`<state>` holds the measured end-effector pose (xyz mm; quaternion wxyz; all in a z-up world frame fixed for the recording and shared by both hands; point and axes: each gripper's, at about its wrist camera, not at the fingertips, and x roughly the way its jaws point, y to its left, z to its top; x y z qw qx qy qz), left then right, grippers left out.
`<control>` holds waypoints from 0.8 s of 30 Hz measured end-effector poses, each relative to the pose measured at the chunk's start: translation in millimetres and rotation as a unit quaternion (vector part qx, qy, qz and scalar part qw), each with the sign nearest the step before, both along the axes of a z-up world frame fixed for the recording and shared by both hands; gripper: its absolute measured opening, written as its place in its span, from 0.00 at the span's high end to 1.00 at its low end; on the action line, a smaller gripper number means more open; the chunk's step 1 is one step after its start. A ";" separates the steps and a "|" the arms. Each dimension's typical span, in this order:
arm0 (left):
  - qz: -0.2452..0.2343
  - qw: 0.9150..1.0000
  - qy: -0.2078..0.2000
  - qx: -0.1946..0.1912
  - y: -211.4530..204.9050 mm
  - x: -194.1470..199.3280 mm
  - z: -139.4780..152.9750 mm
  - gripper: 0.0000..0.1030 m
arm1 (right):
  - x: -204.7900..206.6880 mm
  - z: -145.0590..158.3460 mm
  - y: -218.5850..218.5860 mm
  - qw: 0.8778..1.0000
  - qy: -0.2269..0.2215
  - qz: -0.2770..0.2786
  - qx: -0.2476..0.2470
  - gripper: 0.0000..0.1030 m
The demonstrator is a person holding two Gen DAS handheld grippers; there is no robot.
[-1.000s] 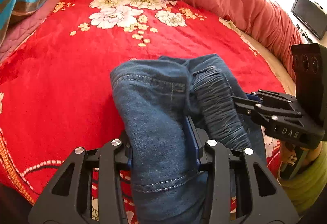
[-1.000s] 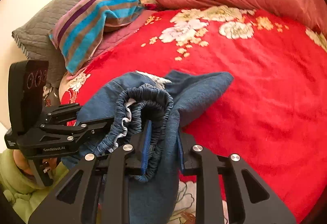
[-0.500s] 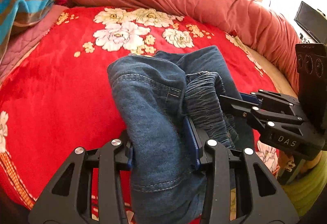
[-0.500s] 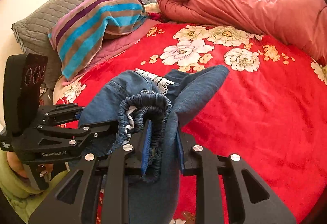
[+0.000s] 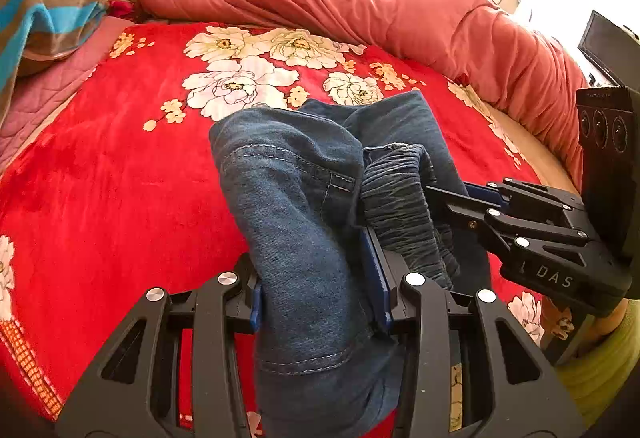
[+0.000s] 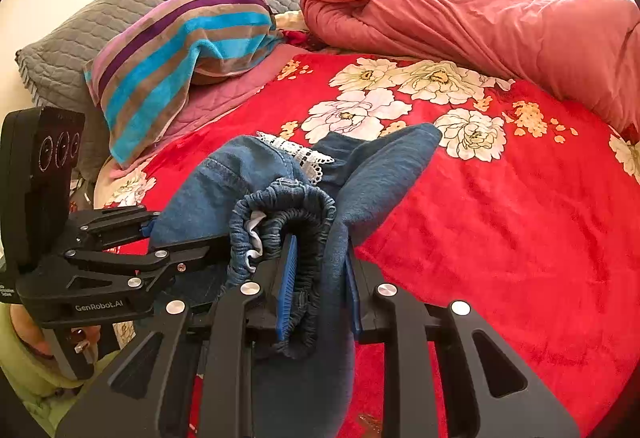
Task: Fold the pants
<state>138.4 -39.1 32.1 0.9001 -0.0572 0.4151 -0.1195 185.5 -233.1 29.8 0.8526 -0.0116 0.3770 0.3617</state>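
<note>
The blue denim pants (image 5: 296, 190) hang bunched between both grippers above the red flowered blanket (image 5: 120, 178). My left gripper (image 5: 316, 278) is shut on a thick fold of the denim. My right gripper (image 6: 316, 278) is shut on the gathered elastic waistband (image 6: 280, 206) and a fold of denim (image 6: 380, 166). A white lace trim (image 6: 296, 152) shows on the pants. Each gripper appears in the other's view: the right gripper (image 5: 452, 198) at the right, the left gripper (image 6: 180, 238) at the left. The two hold the cloth close together.
A rolled salmon-red quilt (image 5: 360, 2) lies along the far side of the bed. A striped towel over a pillow (image 6: 180, 38) and grey quilted pillows (image 6: 132, 14) sit at the head. A dark screen (image 5: 608, 46) stands far right. The person's green sleeve (image 6: 24, 366) is low left.
Both grippers have lifted with the pants and tilted upward, so more of the quilt and pillows shows. The two grippers stay shut on the denim and close together.
</note>
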 end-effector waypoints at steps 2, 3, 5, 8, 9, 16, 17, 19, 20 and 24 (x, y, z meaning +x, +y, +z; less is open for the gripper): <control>0.001 1.000 0.000 0.000 0.6 3.6 0.0 0.69 | 3.3 -0.8 0.7 1.000 0.001 -0.003 0.000 0.80; 0.002 1.000 0.000 0.000 0.6 5.7 -0.3 0.69 | 4.9 -1.4 0.9 1.000 0.001 -0.004 -0.001 0.80; 0.002 1.000 0.000 0.002 0.5 8.4 -0.8 0.69 | 6.9 -2.6 1.9 1.000 0.001 -0.008 -0.003 0.80; 0.003 1.000 -0.002 0.007 -0.6 11.1 -2.6 0.69 | 9.4 -5.4 3.3 1.000 -0.002 -0.013 -0.009 0.78; 0.003 1.000 -0.001 0.007 -0.6 12.6 -4.1 0.69 | 9.8 -6.5 3.8 1.000 -0.003 -0.015 -0.012 0.78; 0.011 1.000 0.012 0.014 2.1 19.7 -16.9 0.66 | 15.0 -18.0 5.3 0.998 -0.006 -0.034 -0.044 0.77; 0.013 1.000 0.014 0.014 3.1 20.4 -18.4 0.61 | 15.7 -20.2 5.1 0.998 -0.007 -0.038 -0.050 0.77; 0.014 1.000 0.017 0.014 4.6 20.8 -20.7 0.58 | 17.4 -24.3 4.7 0.997 -0.003 -0.043 -0.056 0.68; 0.015 1.000 0.018 0.015 4.8 20.8 -21.6 0.55 | 18.7 -27.5 3.7 0.997 0.000 -0.050 -0.062 0.62; 0.017 0.999 0.025 0.023 4.6 21.0 -27.6 0.46 | 26.5 -42.4 -1.8 0.994 0.023 -0.071 -0.081 0.50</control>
